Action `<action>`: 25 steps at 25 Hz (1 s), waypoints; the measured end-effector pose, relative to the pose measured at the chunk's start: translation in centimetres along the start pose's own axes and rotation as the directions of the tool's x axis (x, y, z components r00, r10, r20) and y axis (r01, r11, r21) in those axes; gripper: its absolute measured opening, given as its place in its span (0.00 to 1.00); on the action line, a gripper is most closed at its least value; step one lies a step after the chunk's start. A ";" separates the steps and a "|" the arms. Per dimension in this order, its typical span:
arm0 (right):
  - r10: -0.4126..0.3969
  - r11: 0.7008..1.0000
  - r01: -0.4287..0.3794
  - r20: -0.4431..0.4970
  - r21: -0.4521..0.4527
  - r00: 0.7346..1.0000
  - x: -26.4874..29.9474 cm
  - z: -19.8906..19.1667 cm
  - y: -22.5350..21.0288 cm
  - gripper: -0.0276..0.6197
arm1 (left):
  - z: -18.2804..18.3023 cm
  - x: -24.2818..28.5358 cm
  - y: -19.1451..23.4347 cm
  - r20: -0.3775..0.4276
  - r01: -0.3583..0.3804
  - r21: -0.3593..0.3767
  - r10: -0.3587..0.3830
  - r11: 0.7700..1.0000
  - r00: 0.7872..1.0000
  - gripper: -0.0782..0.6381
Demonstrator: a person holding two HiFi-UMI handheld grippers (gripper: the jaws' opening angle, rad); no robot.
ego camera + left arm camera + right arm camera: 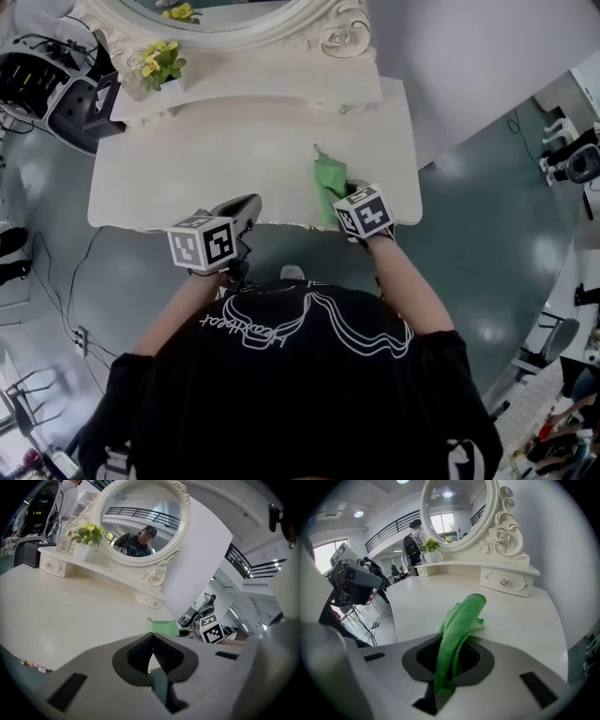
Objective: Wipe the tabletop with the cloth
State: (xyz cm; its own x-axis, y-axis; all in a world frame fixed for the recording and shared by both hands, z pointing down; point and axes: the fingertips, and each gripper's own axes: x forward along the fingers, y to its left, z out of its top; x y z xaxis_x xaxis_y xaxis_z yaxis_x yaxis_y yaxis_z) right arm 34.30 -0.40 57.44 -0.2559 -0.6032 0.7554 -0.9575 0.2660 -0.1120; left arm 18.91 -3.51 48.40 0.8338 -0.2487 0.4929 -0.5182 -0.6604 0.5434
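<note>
The green cloth (pixel 329 185) lies in a narrow bunched strip on the right front of the cream tabletop (pixel 206 159). My right gripper (pixel 347 195) is shut on its near end. In the right gripper view the cloth (pixel 461 616) rises from between the jaws and droops onto the tabletop (pixel 436 595). My left gripper (pixel 246 208) hovers at the table's front edge, left of the cloth, shut with nothing in it. From the left gripper view the cloth (pixel 165 627) lies ahead to the right, beside the right gripper's marker cube (pixel 212 629).
An ornate oval mirror (pixel 225 19) and a low drawer shelf (pixel 281 89) line the back of the table. A potted yellow-flowered plant (pixel 161 64) stands at the back left. Black equipment (pixel 42 84) and cables sit on the floor to the left.
</note>
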 end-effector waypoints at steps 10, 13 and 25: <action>-0.051 0.997 0.051 -0.002 0.056 0.999 -2.9 -2.8 -3.1 0.13 | -0.5 3.1 -2.4 -0.040 0.059 0.021 -0.058 0.998 0.998 0.11; -0.072 0.995 0.073 -0.006 0.069 0.997 -3.7 -3.7 -4.2 0.13 | -0.6 3.7 -2.7 -0.050 0.071 0.024 -0.070 0.997 0.996 0.11; -0.146 0.983 0.148 -0.030 0.105 0.989 -6.4 -6.2 -8.2 0.13 | -1.7 7.1 -3.8 -0.108 0.121 0.030 -0.117 0.992 0.987 0.11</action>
State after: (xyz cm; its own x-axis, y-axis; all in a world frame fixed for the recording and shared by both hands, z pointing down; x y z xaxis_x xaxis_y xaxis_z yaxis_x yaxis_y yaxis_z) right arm 44.59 5.96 57.51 -0.1093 -0.6126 0.7828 -0.9935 0.0935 -0.0656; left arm 26.51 -1.57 51.00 0.8633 -0.0914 0.4964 -0.4076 -0.7063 0.5788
